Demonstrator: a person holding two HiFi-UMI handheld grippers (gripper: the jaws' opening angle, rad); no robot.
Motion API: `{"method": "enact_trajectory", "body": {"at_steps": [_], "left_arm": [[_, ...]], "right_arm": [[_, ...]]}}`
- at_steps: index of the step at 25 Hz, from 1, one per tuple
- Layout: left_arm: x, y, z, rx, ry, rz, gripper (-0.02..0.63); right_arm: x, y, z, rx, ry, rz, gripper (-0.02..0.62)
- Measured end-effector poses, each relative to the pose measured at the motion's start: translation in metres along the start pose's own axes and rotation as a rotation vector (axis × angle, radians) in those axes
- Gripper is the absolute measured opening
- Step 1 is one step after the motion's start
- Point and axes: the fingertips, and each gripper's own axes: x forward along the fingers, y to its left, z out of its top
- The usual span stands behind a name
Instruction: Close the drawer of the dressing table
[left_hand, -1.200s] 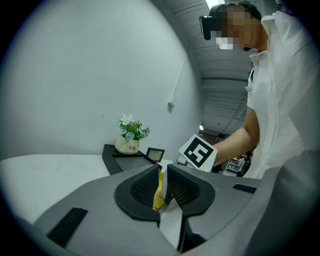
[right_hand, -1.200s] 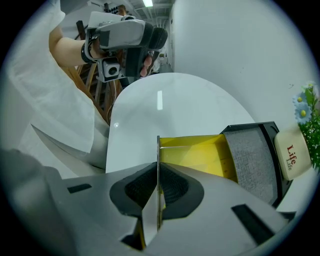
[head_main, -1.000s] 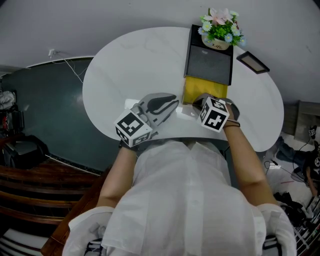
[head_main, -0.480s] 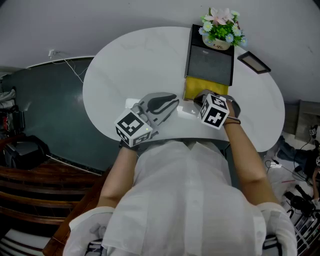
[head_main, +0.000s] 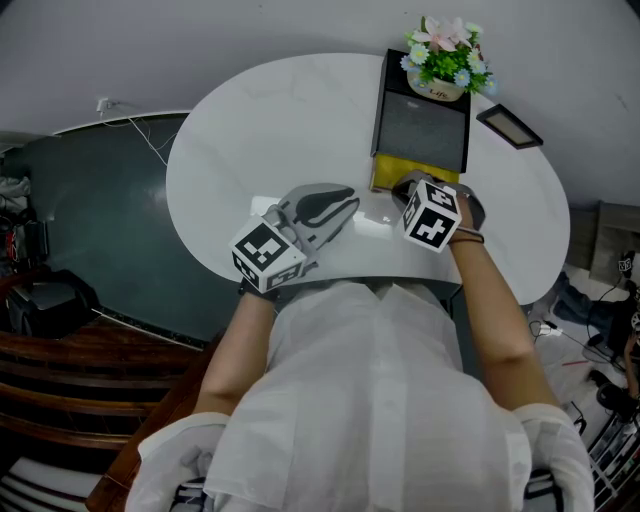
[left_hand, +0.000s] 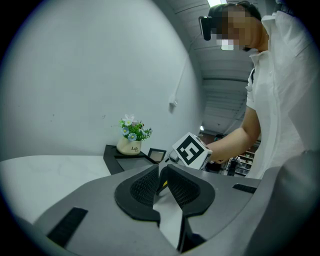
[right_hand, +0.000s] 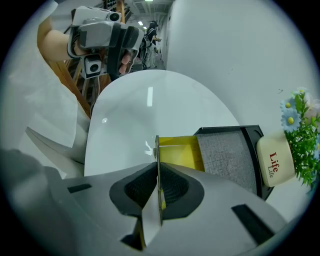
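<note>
Yellow drawer half-out, your right tongs gripping its front, left tongs clenched empty; push it into the black case

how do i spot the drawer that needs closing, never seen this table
On the white rounded table stands a black box with a flower pot on top. The yellow drawer sticks out of its near end, its front panel pinched between the jaws of the right gripper; it is the only yellow thing there.
</note>
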Motion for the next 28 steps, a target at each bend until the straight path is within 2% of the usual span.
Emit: {"method": "enact_trajectory", "body": {"at_steps": [15,28], "left_arm": [[-0.002,0.001,0.001,0.003,-0.003,0.003,0.051],[-0.005,0.002,-0.002,-0.002,0.004,0.012,0.051]], "right_arm": [[0.003,-0.019,-0.001,0.008,0.03,-0.068,0.023],[0.005,-0.04,-0.001,-0.038,0.046,-0.234,0.023]]}}
